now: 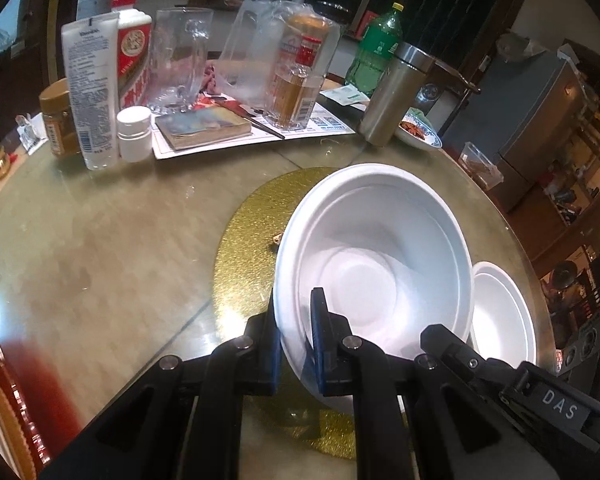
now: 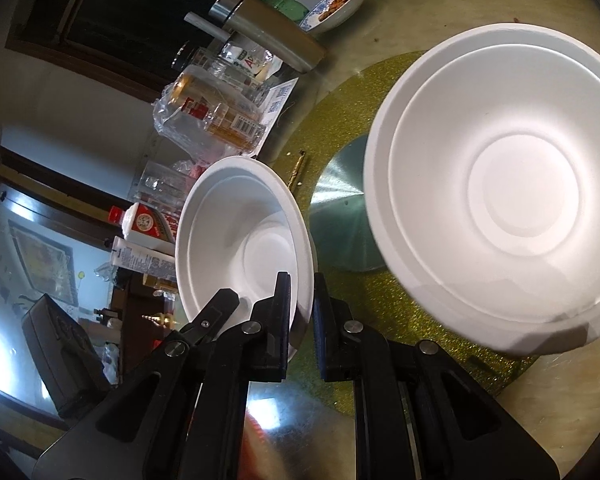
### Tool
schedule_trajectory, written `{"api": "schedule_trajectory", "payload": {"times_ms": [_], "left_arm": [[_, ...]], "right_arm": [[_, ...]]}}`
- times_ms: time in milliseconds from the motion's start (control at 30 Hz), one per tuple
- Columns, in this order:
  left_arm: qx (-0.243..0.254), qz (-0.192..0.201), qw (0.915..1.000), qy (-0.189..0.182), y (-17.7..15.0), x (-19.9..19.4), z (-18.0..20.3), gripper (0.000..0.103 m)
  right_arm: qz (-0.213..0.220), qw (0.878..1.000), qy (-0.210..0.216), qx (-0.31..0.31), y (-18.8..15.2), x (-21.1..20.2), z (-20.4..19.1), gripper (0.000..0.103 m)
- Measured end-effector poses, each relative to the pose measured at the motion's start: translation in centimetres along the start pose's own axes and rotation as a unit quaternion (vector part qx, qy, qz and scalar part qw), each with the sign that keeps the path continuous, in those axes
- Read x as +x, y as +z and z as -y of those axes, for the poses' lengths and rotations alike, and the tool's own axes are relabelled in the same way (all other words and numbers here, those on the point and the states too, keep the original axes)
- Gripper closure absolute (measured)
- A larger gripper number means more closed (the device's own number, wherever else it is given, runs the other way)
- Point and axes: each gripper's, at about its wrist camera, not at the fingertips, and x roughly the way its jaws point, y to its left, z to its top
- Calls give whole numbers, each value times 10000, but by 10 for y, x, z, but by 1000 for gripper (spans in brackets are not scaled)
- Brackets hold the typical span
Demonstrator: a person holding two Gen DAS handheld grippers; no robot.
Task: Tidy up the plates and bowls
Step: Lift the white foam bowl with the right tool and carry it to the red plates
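Nearest us at lower centre, our left gripper [image 1: 296, 336] pinches the big bowl's [image 1: 376, 256] rim above the gold mat [image 1: 252, 216]; our right gripper [image 2: 302, 312] pinches the small bowl's [image 2: 236, 232] rim at centre-left, tilted.

Left wrist view: taken from just behind the left gripper [image 1: 296, 336], angled down across the round table [image 1: 100, 240]; a large white bowl [image 1: 376, 252] is seen close, straddled at its near rim by the fingers [image 1: 320, 344]. Clutter lies well beyond the fingertips.

Right wrist view: rolled sideways, set just behind the right gripper [image 2: 302, 308], a smaller white bowl [image 2: 236, 236] at the fingers.

Shared: both bowls, the gold mat [image 1: 252, 216], the steel flask [image 1: 392, 96].
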Motion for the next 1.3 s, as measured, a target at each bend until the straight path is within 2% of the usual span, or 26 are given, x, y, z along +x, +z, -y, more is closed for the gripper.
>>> {"api": "schedule_trajectory", "payload": {"times_ms": [833, 1300], "left_arm": [[-42, 630, 9973, 378, -16, -83, -38, 92], [-249, 829, 9948, 536, -30, -118, -78, 93]], "right_arm": [[-247, 9945, 606, -819, -35, -13, -57, 94], [-527, 9868, 655, -1383, -74, -1, -94, 94]]}}
